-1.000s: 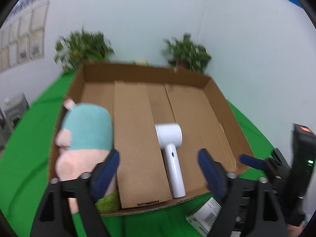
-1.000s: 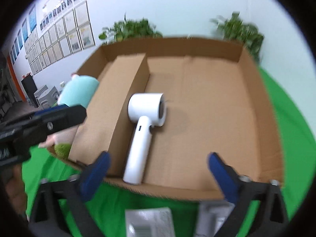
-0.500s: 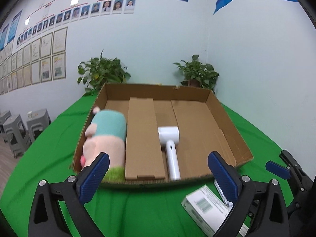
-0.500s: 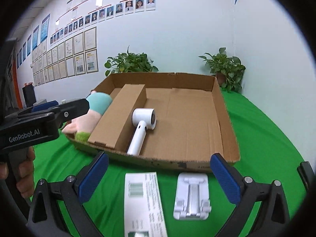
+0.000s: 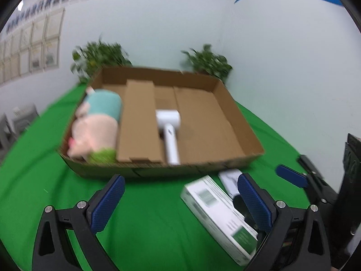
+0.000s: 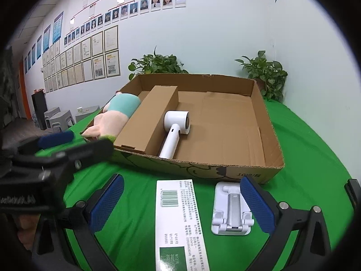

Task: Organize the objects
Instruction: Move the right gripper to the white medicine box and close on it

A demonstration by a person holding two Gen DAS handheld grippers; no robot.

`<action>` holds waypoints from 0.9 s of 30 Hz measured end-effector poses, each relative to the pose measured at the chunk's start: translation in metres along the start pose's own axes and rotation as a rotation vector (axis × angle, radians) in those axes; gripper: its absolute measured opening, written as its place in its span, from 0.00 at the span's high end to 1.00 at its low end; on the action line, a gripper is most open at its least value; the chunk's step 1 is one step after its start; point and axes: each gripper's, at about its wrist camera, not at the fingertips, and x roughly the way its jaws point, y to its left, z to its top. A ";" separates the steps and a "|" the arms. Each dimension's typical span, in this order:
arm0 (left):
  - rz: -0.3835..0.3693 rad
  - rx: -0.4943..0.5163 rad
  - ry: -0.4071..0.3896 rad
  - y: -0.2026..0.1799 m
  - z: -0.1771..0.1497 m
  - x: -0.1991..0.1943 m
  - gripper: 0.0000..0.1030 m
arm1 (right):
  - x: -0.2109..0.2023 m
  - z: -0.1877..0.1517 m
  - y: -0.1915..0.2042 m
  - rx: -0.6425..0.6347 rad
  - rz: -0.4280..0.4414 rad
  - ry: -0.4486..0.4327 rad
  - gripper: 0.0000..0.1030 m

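A shallow cardboard tray (image 6: 268, 122) (image 5: 239, 122) on the green table holds a plush toy (image 6: 115, 117) (image 5: 97, 124) at its left, a brown carton (image 6: 149, 119) (image 5: 140, 117) and a white hair dryer (image 6: 173, 128) (image 5: 169, 131). In front of the tray lie a white and green box (image 6: 180, 221) (image 5: 218, 212) and a white phone stand (image 6: 230, 210) (image 5: 230, 178). My left gripper (image 5: 180, 203) is open and empty over the table, left of the box. My right gripper (image 6: 180, 205) is open and empty, straddling the box and the stand.
Two potted plants (image 6: 158, 65) (image 6: 266, 74) stand behind the tray against the wall. The left gripper's body (image 6: 45, 158) shows at the left of the right wrist view. Grey stools (image 6: 58, 117) stand off the table's left side.
Both grippers have pulled back from the tray towards the table's front edge. The box and the phone stand have come into view between the fingers. The tray's contents have not moved.
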 end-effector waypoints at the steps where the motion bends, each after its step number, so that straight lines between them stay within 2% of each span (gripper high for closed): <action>1: -0.007 -0.004 0.006 0.000 -0.002 0.001 0.02 | 0.000 -0.001 0.000 -0.002 -0.005 0.004 0.01; 4: 0.003 0.007 0.000 -0.001 -0.007 0.002 0.02 | 0.000 -0.004 -0.003 -0.001 -0.012 0.014 0.01; 9: 0.035 0.010 -0.069 0.000 -0.004 -0.006 0.02 | 0.000 -0.007 -0.001 -0.007 -0.017 0.024 0.01; 12: 0.047 0.008 -0.071 0.003 -0.002 -0.007 0.02 | -0.004 -0.007 -0.001 -0.004 -0.005 0.009 0.01; 15: 0.017 -0.021 -0.037 0.010 -0.006 -0.002 0.02 | -0.005 -0.011 -0.003 0.001 0.051 0.028 0.01; 20: -0.088 -0.047 0.071 0.016 -0.024 0.016 0.02 | -0.003 -0.045 -0.004 -0.021 0.152 0.117 0.01; 23: -0.132 -0.062 0.129 0.016 -0.038 0.027 0.02 | 0.000 -0.063 -0.007 -0.017 0.146 0.180 0.01; 27: -0.207 -0.087 0.193 0.015 -0.052 0.039 0.04 | 0.002 -0.073 -0.012 -0.022 0.107 0.219 0.02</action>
